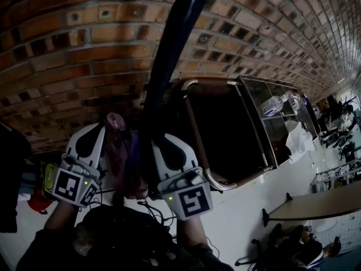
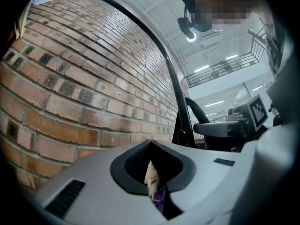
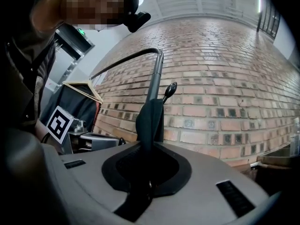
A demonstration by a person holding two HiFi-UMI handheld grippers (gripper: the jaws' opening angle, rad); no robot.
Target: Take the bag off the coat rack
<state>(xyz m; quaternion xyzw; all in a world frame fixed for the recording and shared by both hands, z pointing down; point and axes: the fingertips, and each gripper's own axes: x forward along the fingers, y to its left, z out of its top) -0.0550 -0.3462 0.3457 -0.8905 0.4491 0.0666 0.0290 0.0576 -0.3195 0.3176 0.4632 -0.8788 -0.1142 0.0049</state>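
The coat rack (image 1: 175,44) is seen as a dark pole rising in front of the brick wall (image 1: 62,55), and both tools are held right up against it. The left gripper (image 1: 106,130) is kept at the left of the pole and the right gripper (image 1: 157,144) at its right. The bag (image 1: 121,160), a bunch of purplish cloth, is caught between the two and is still up at the rack, close against the pole.

In the left gripper view the jaws are seen brought together on the bag itself, with a fold of cream and purple patterned cloth pinched deep in the notch between them.

In the right gripper view the jaws are clamped on a dark strap (image 3: 147,118). It is led up from the pads to the pole, where its top is lost against the dark metal just below a small knobbed peg (image 3: 169,89). What the strap is hooked over cannot be told.

Further left in that view, a wooden hanger (image 3: 82,86) with a dark garment (image 3: 70,108) on it is made out behind the left tool.
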